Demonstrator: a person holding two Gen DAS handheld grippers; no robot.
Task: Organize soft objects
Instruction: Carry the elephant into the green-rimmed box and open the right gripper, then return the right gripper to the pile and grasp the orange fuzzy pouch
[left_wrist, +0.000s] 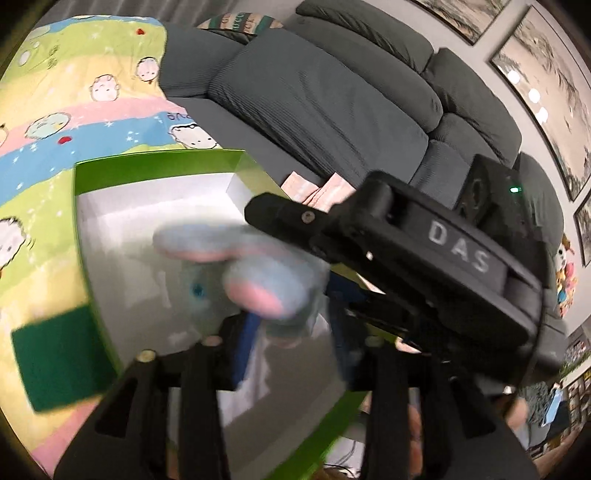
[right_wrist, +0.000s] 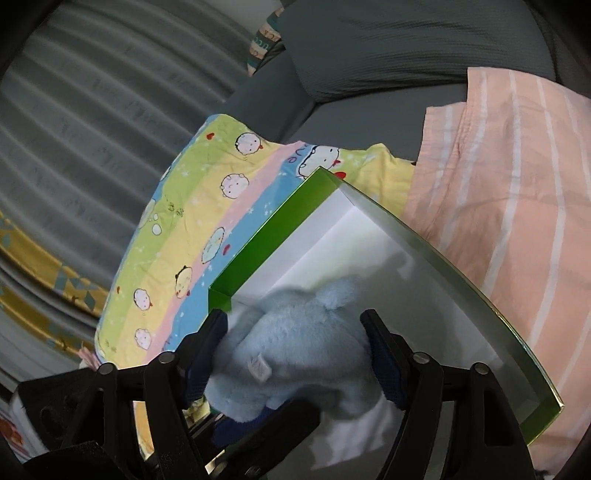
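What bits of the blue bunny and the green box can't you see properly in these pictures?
- Blue bunny face: left wrist view, smeared by motion blur.
- Bunny's lower body: right wrist view, hidden behind the right gripper.
- Green box floor: both views, covered by the bunny.
- Box near corner: left wrist view, hidden by the left gripper.
- Whether the bunny rests on the floor: unclear.

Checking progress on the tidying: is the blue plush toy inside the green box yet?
In, or nearly. The blue plush toy sits over the white interior of the green box, between the right gripper fingers; whether it rests on the bottom, cannot tell.
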